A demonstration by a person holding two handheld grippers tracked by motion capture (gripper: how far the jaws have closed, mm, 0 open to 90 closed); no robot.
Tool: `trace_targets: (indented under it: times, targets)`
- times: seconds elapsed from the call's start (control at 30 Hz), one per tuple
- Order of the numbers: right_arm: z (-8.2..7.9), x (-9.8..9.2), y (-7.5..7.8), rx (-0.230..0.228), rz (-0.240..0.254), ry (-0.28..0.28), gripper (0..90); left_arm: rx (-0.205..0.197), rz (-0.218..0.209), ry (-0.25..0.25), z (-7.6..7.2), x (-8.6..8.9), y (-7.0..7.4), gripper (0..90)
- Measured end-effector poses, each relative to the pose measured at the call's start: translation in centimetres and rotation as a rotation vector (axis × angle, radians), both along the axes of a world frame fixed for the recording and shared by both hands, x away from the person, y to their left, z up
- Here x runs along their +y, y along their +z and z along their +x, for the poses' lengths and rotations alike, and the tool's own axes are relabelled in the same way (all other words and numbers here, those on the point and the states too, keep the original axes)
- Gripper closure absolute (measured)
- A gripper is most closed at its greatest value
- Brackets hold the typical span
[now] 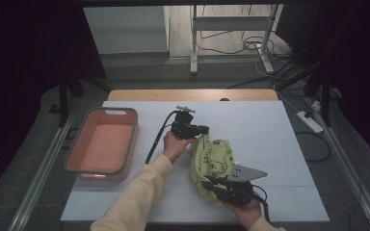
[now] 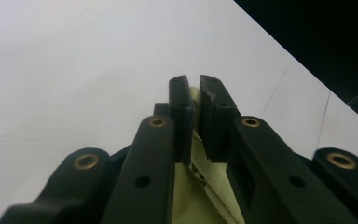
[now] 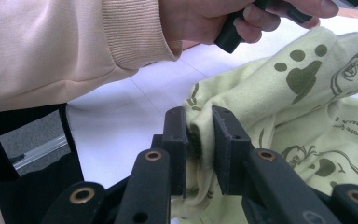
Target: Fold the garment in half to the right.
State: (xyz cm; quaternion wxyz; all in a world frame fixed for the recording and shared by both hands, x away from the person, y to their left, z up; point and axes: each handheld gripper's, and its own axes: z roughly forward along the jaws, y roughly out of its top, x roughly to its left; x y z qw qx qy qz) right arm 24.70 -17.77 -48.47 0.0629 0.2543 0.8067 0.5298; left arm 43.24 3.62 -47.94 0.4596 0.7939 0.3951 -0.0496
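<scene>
A pale yellow-green cloth printed with dark paw marks and cartoon figures is bunched up on the white table top, right of centre. My left gripper is at the cloth's upper left corner, and in the left gripper view its jaws are shut on a thin edge of the cloth. My right gripper is at the cloth's lower end; in the right gripper view its jaws pinch a thick fold of the cloth.
An orange-pink tub with a grey rim stands on the left side of the table. A cream sleeve and the left hand cross the right gripper view. Beyond the table's far edge are metal stand legs and cables on the floor.
</scene>
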Motion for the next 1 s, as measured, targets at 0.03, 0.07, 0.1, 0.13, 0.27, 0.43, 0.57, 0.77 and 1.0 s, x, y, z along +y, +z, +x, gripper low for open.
trace_targets:
  times: [0.03, 0.07, 0.1, 0.13, 0.27, 0.43, 0.57, 0.77, 1.0]
  targets:
    - [0.0, -0.1, 0.0, 0.0, -0.001, -0.001, 76.1, 0.001, 0.002, -0.002, 0.0, -0.1, 0.0, 82.6]
    - [0.0, -0.1, 0.0, 0.0, -0.002, -0.001, 76.0, 0.001, 0.002, -0.004, 0.0, -0.2, -0.1, 82.6]
    - [0.0, -0.1, 0.0, 0.001, -0.004, -0.002, 76.1, 0.003, 0.003, -0.006, 0.1, -0.3, -0.1, 82.6]
    - [0.0, -0.1, -0.1, 0.002, -0.005, -0.003, 76.0, 0.005, 0.0, -0.007, 0.1, -0.4, -0.2, 82.6]
    - [0.0, -0.4, -0.1, 0.007, -0.008, -0.005, 76.0, 0.007, 0.004, -0.014, 0.2, -0.9, -0.2, 82.6]
    - [0.1, -0.8, -0.1, 0.013, -0.011, -0.011, 76.0, 0.002, 0.014, -0.022, 0.3, -1.4, -0.2, 82.5]
    - [0.1, -1.0, -0.2, 0.013, -0.012, -0.014, 76.0, 0.003, 0.014, -0.022, 0.3, -1.8, -0.3, 82.6]
    - [0.1, -1.2, -0.1, 0.013, -0.012, -0.018, 76.1, 0.004, 0.013, -0.024, 0.4, -2.3, -0.5, 82.5]
    - [0.1, -1.6, -0.2, 0.02, -0.018, -0.025, 76.1, -0.004, 0.023, -0.032, 0.3, -3.2, -0.8, 82.4]
